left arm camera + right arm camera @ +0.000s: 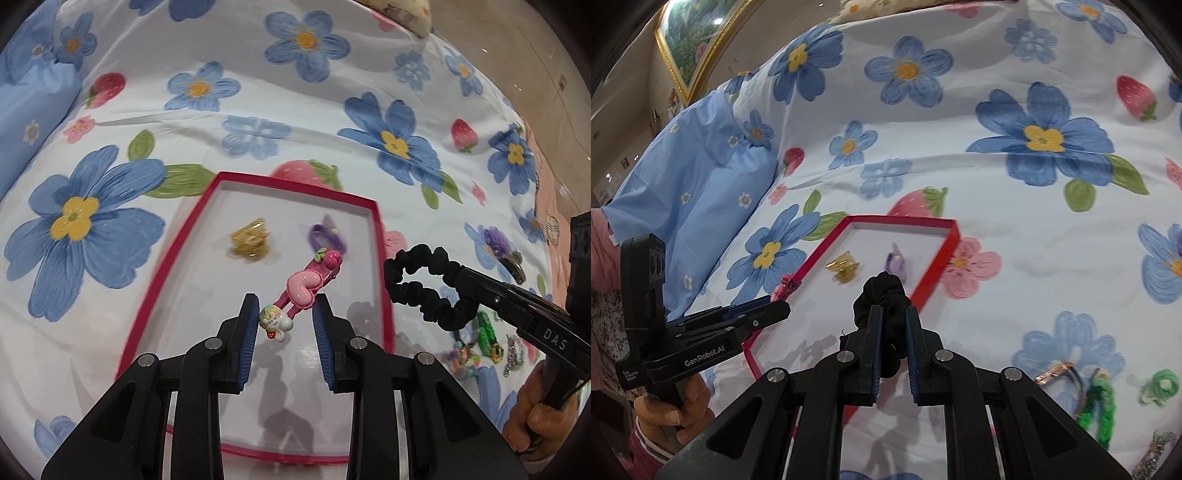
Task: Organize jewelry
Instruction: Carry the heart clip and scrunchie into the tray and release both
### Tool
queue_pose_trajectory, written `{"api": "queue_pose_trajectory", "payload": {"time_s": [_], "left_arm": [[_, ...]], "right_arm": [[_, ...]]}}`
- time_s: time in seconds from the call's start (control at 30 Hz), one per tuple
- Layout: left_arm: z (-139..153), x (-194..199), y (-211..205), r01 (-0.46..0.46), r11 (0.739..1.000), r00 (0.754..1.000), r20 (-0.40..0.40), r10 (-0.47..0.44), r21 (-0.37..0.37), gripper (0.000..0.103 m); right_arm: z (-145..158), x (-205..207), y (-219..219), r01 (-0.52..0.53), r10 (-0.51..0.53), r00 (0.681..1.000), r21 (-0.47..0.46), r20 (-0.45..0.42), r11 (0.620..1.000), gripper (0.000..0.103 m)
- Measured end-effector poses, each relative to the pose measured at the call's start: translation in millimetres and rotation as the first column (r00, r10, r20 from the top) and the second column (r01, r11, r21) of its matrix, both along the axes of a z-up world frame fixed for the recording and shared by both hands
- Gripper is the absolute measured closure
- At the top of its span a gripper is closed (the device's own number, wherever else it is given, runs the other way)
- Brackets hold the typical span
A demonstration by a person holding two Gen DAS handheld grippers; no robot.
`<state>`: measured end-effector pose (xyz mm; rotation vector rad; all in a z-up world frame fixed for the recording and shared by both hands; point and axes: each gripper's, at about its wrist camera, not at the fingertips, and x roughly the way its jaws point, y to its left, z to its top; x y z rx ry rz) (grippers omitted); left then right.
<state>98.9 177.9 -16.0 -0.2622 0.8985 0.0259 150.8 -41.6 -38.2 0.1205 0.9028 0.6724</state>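
Note:
A red-rimmed white tray (380,258) lies on the floral bedsheet; it also shows in the right wrist view (932,277). In it lie a gold hair claw (249,240) and a purple clip (328,236). My left gripper (284,317) holds a pink heart hair clip (306,288) between its pads above the tray. My right gripper (894,325) is shut on a black scrunchie (882,291), held over the tray's right side; the scrunchie also shows in the left wrist view (417,284).
Several loose hair ties and bracelets lie on the sheet right of the tray, among them a green braided one (1102,417) and a purple flower clip (498,242). A blue pillow (690,192) lies at the left. A framed picture (694,40) hangs behind.

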Motion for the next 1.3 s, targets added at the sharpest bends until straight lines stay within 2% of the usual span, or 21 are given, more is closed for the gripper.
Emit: {"api": "queue_pose_trajectory", "payload": {"time_s": [0.23,0.47,0.87,1.3], "left_arm": [[-10.5,8.9,22.2,-0.04,0.999,0.999,-0.028,0.041,0.023,0.075],[-27.6,30.3,32.6,-0.038,0.997,0.996,-0.075,0.043,0.066,0.075],[-56.4,55.8,25.9,0.001,0.992,0.987,-0.162,0.02,0.126,0.075],[-68.5,62.7,19.5,0.026,0.987,0.981,-0.193,0.004,0.155,0.074]], "right_arm": [[-5.6,6.9,28.8,-0.043,0.043,0.999,-0.004,-0.008,0.999,0.092],[-20.7,23.1,51.8,-0.06,0.06,0.998,-0.013,-0.037,0.998,0.092],[-60.8,49.0,74.8,-0.073,0.064,0.993,-0.096,-0.102,0.993,0.092],[-66.1,51.5,83.6,-0.109,0.094,0.991,-0.162,-0.098,0.981,0.087]]}}
